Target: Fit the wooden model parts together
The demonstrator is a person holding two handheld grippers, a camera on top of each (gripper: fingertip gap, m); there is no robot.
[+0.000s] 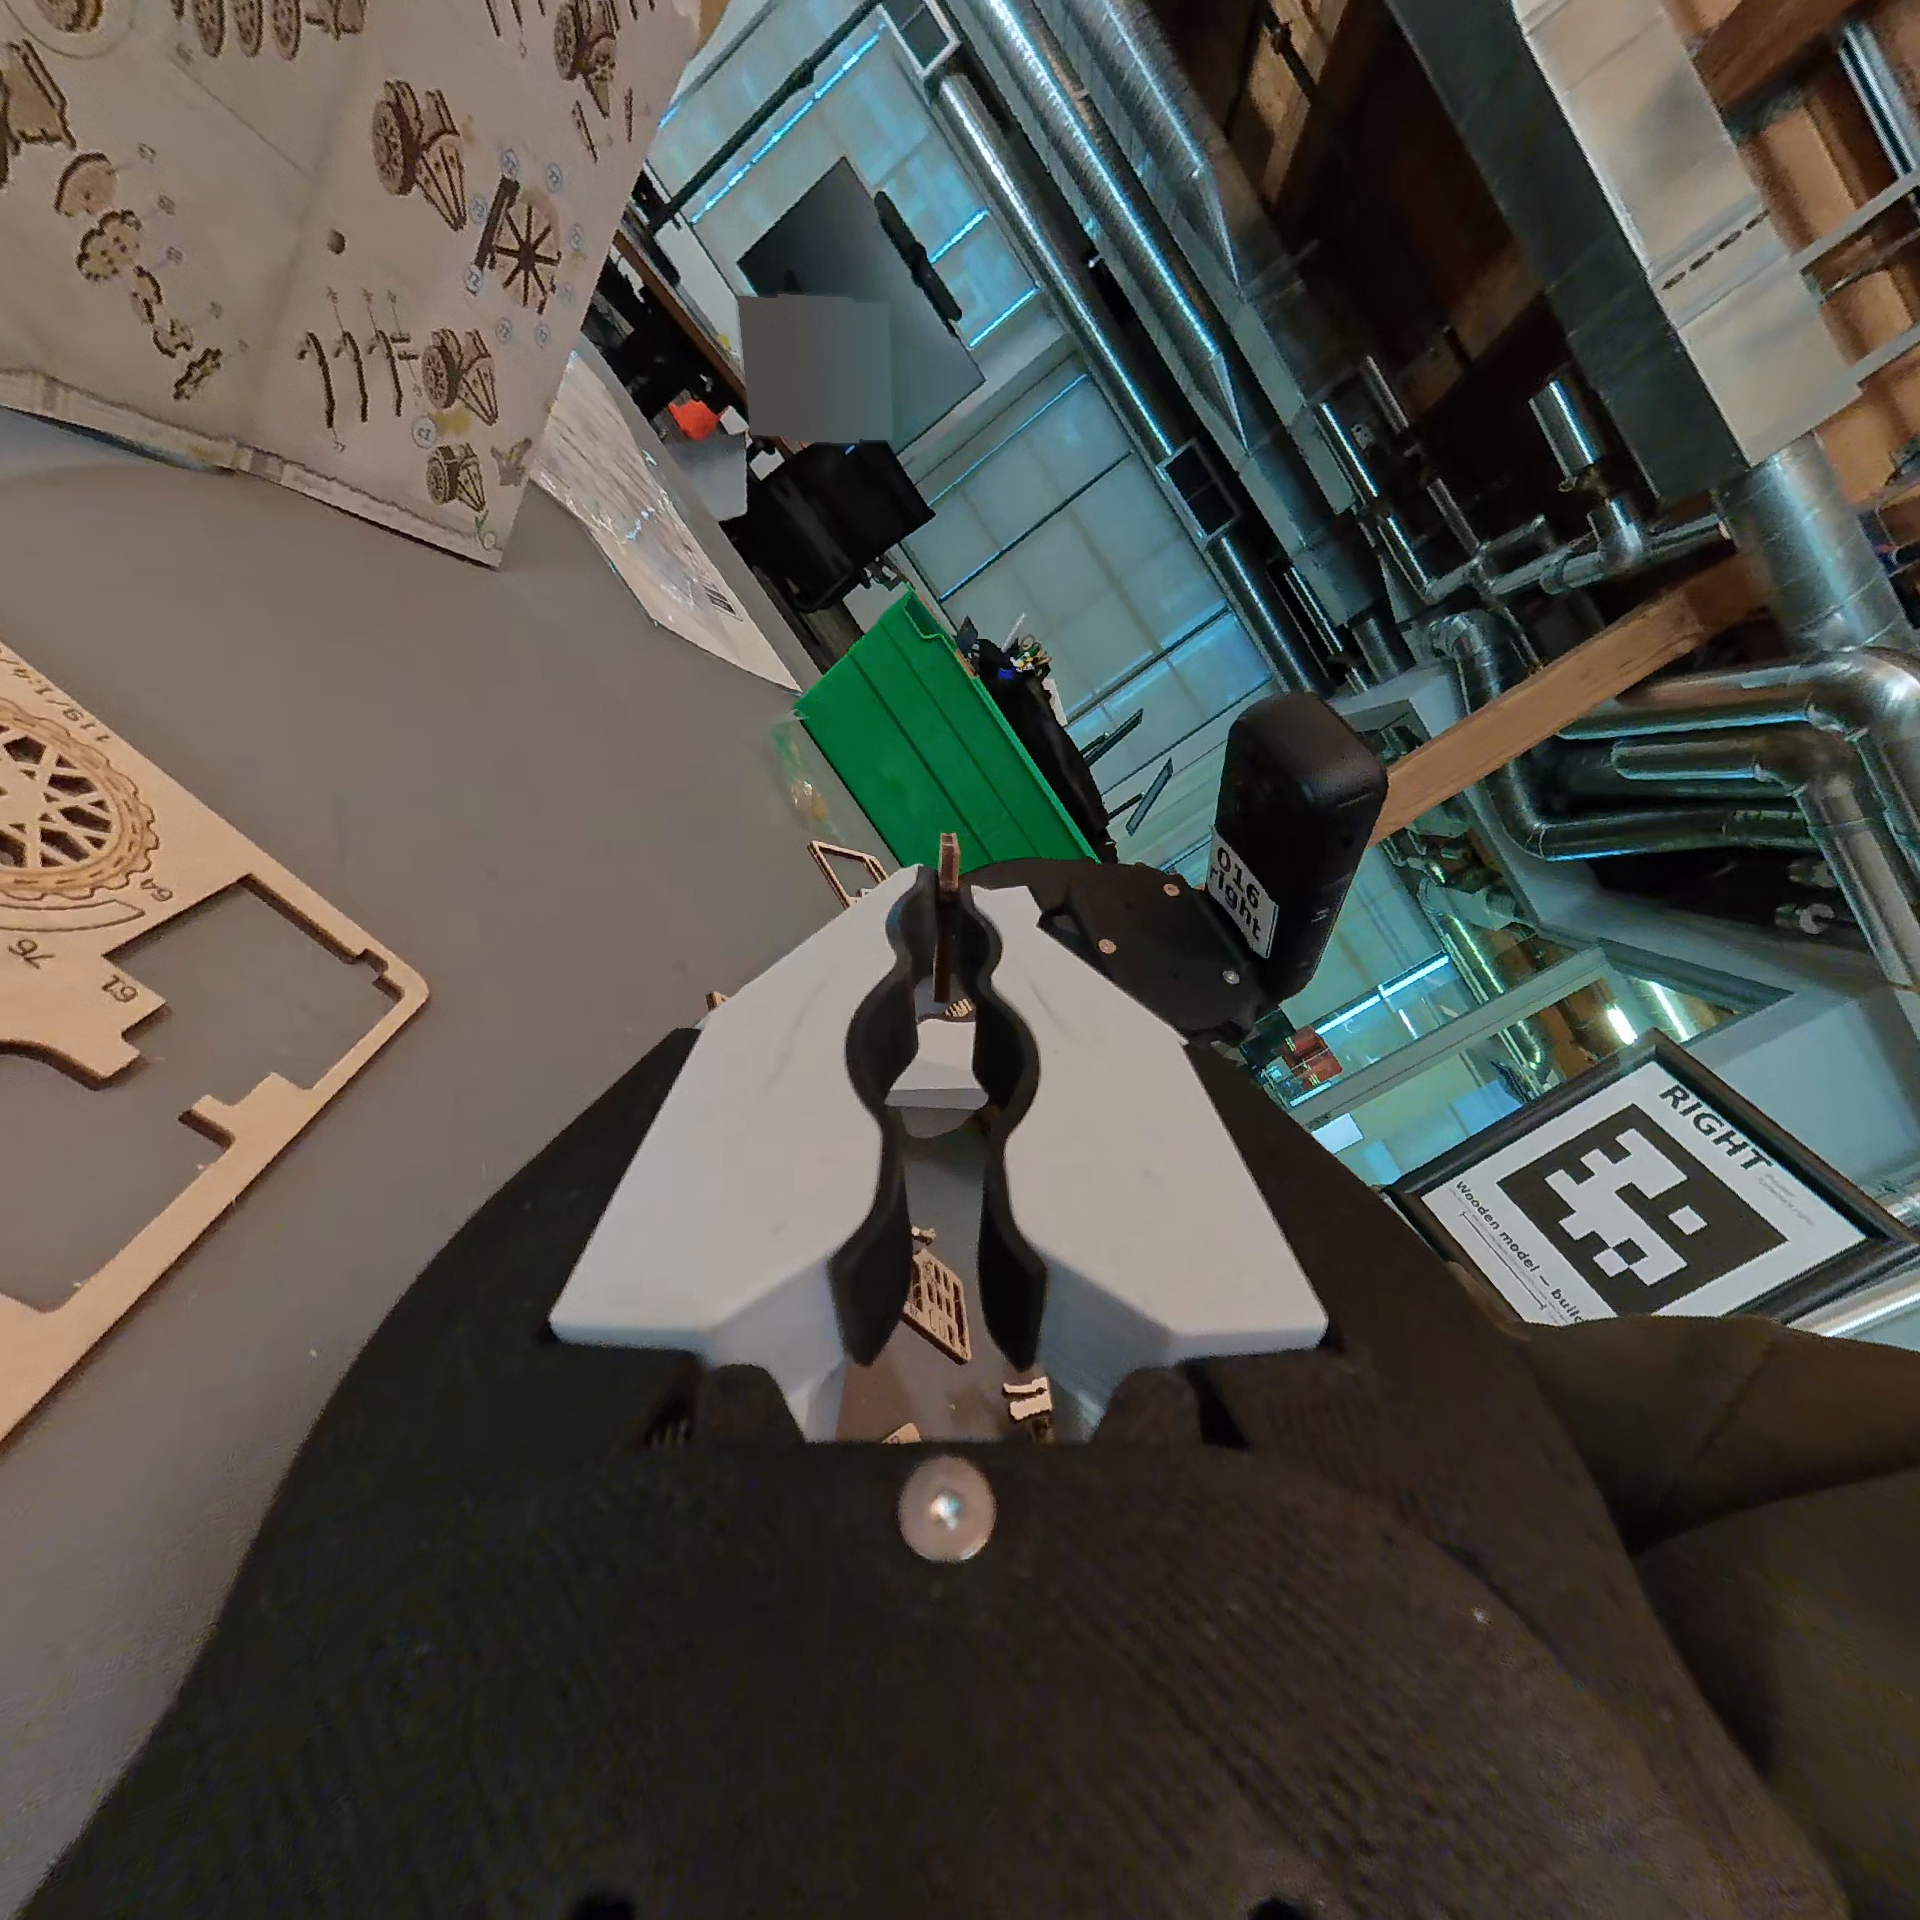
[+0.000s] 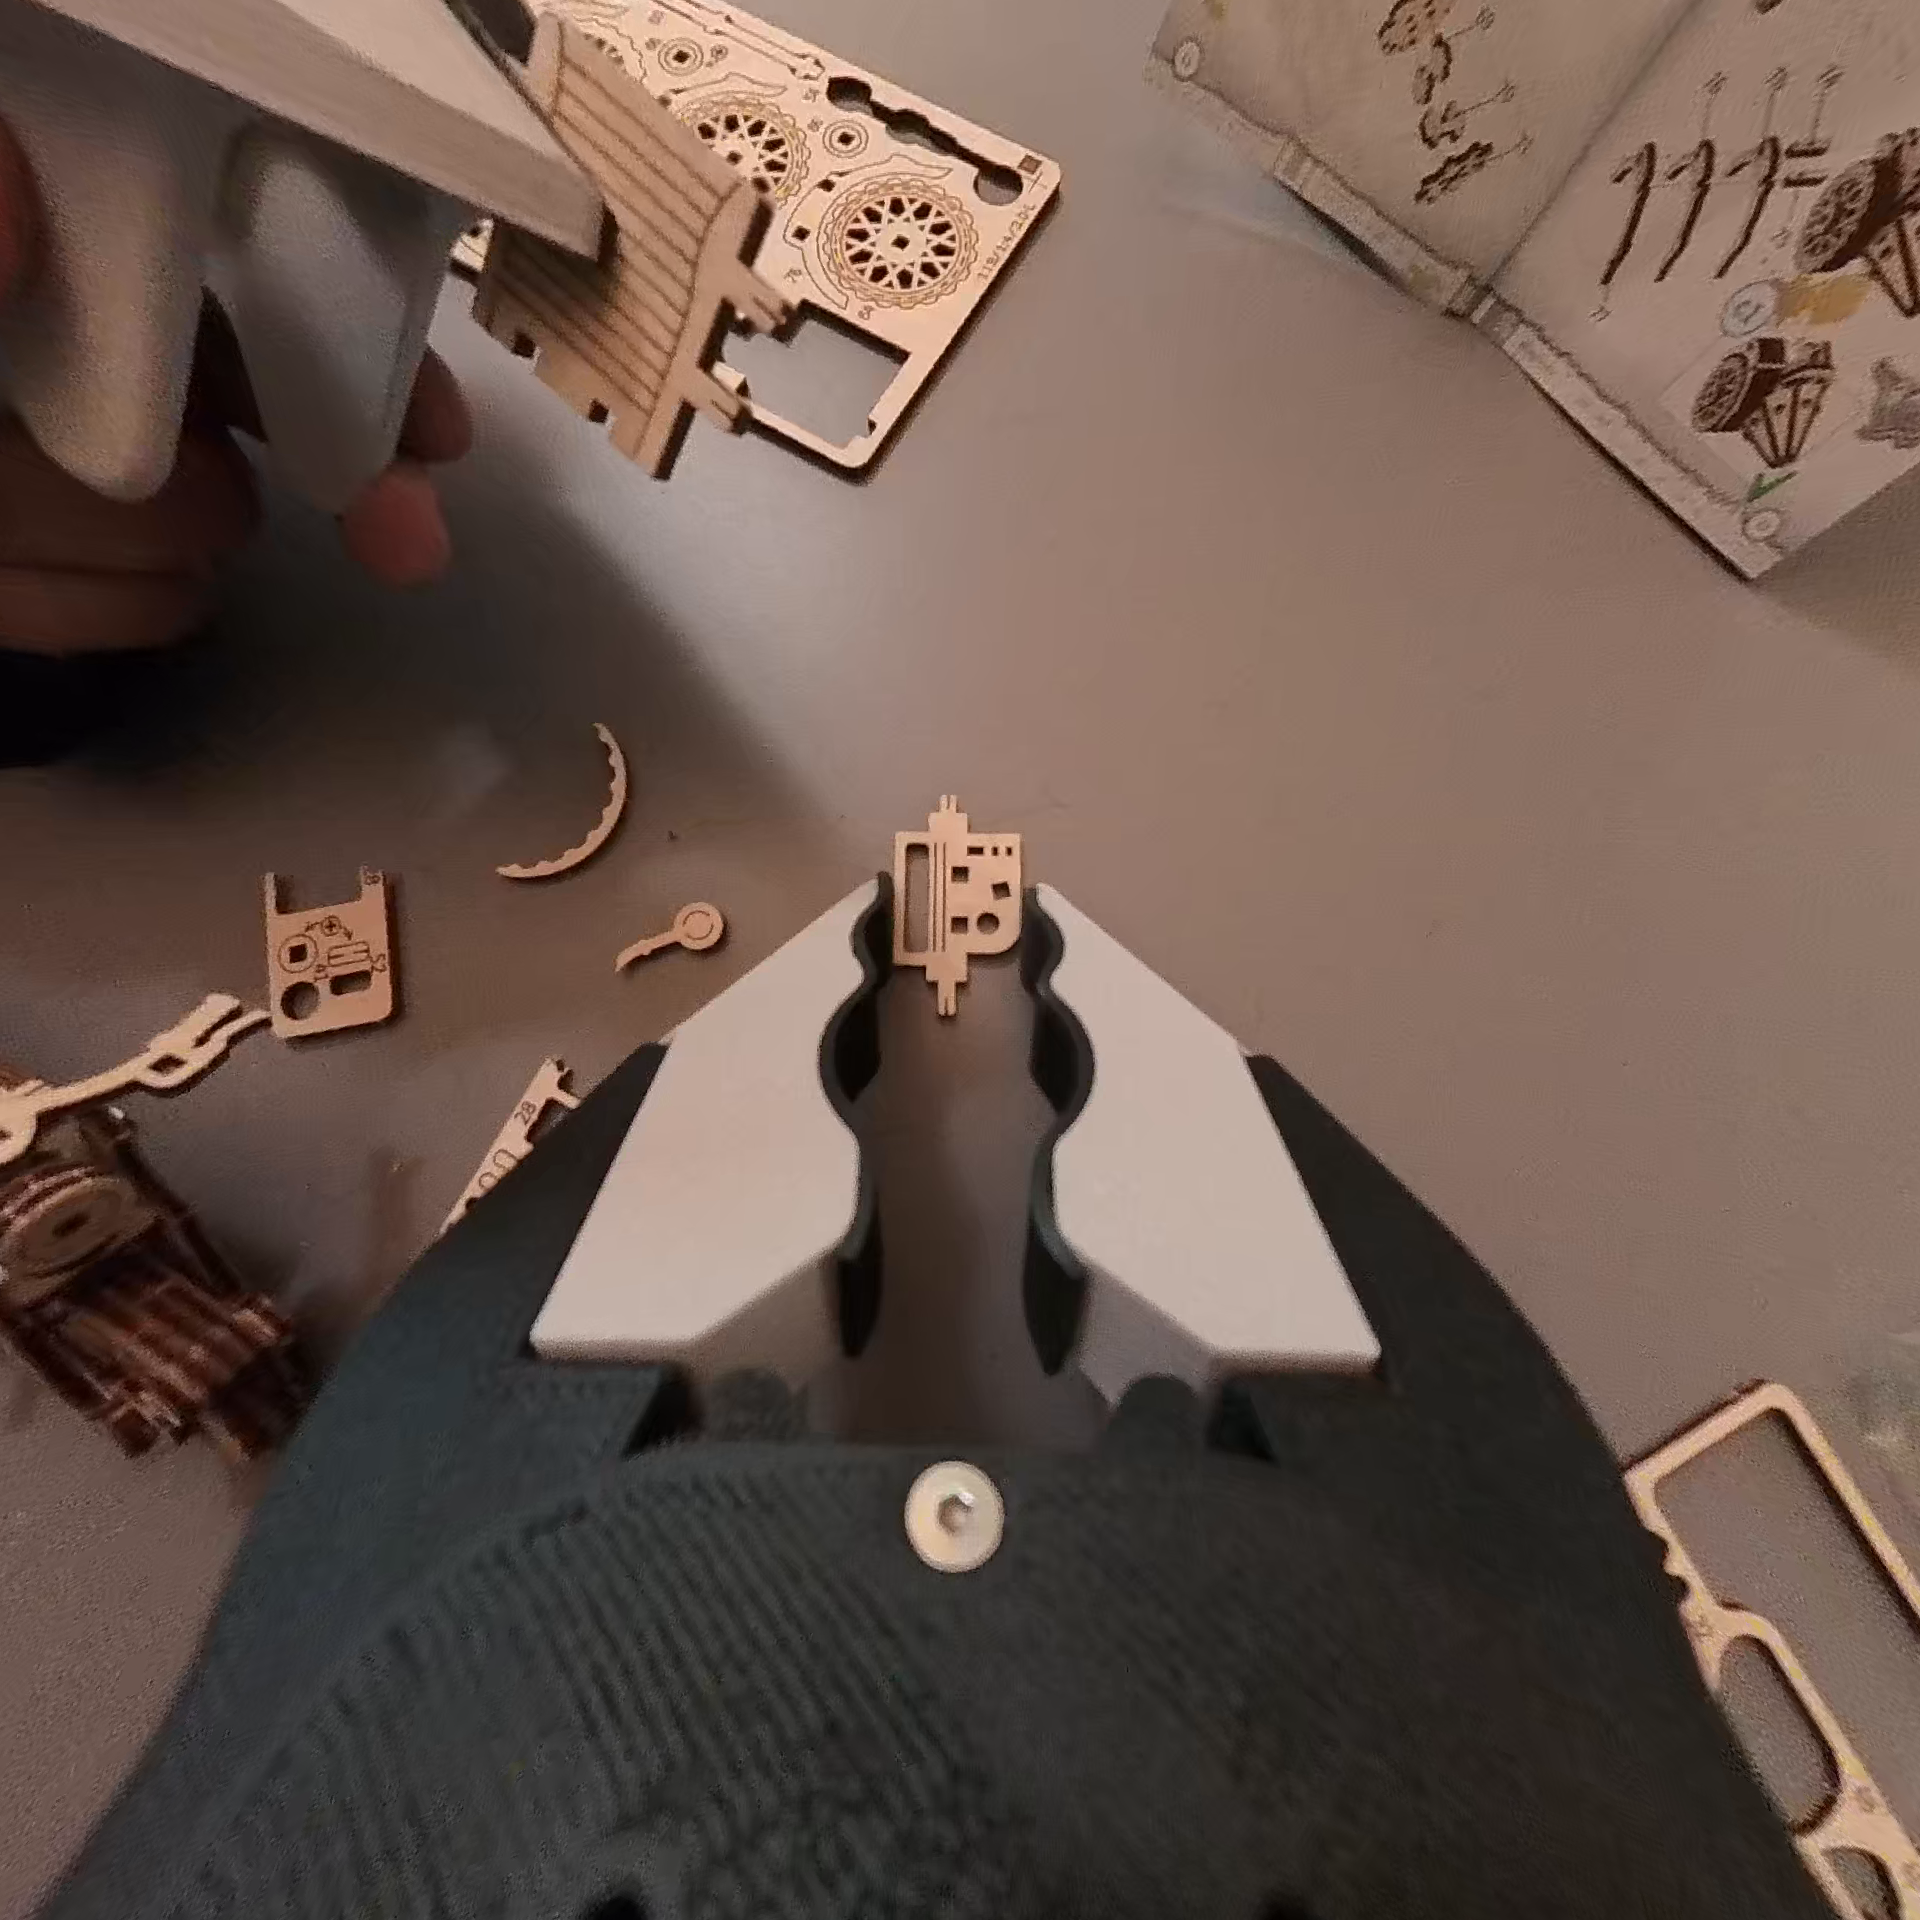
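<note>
Between my right gripper's [image 2: 958, 914] fingertips sits a small flat wooden part [image 2: 958, 902], long axis pointing straight ahead along the fingers; the jaws stand narrow about it, and I cannot tell if they pinch it. My left gripper [image 1: 943, 914] clamps a slatted wooden panel [image 2: 634, 281] edge-on, up and to the left, well apart. I judge the small part must travel that way.

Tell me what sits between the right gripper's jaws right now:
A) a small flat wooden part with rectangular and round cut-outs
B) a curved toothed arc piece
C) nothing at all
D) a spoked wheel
A: in the right wrist view the small flat wooden part with cut-outs sits between the tips of the right gripper, while the curved arc piece lies loose on the grey table.
</note>
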